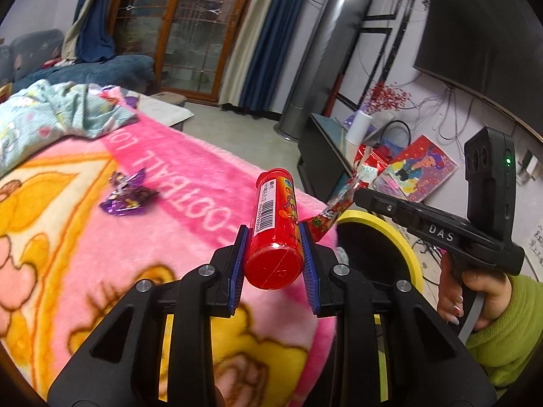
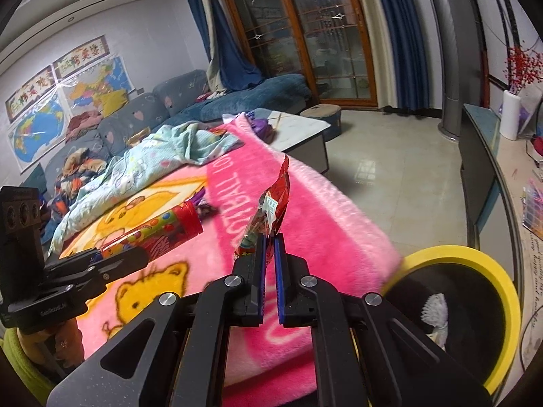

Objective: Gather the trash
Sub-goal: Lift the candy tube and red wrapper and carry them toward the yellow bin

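Note:
My left gripper (image 1: 274, 237) is shut on a red candy tube (image 1: 276, 227) with a barcode label, held above the pink blanket (image 1: 169, 176). The tube also shows in the right wrist view (image 2: 156, 234). My right gripper (image 2: 270, 240) is shut on a red snack wrapper (image 2: 276, 200), held up above the blanket's edge; the wrapper also shows in the left wrist view (image 1: 336, 208). A purple candy wrapper (image 1: 127, 193) lies on the blanket to the left. A yellow-rimmed trash bin (image 2: 475, 291) with a black liner stands on the floor beside the blanket, holding a white crumpled thing (image 2: 434, 308).
A light blue patterned cloth (image 1: 57, 115) lies bunched at the blanket's far end. A low white table (image 2: 302, 129) stands beyond it. A dark TV cabinet (image 1: 322, 156) with a white roll and books is at the right, and a sofa (image 2: 169, 108) at the back left.

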